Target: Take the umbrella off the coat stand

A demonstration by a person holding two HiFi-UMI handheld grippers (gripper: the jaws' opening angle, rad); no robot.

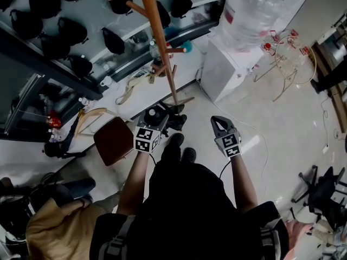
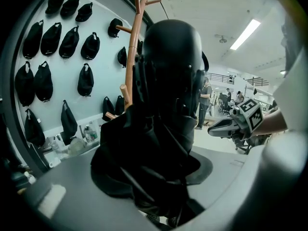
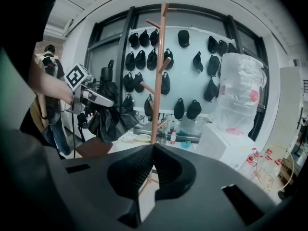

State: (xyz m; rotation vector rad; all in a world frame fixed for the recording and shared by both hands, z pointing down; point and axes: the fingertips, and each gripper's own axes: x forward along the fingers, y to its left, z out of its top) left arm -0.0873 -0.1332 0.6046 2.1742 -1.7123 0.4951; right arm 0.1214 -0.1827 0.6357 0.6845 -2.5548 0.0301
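A folded black umbrella fills the middle of the left gripper view, and my left gripper is shut on it. In the head view the left gripper holds the umbrella just in front of the foot of the wooden coat stand, apart from its pegs. The right gripper view shows the umbrella hanging from the left gripper, left of the coat stand. My right gripper is to the right of the umbrella, its jaws shut with nothing between them.
A white water dispenser with a large clear bottle stands right of the stand. A brown stool is at my left. Black caps hang on the wall behind. A person in tan is at the lower left.
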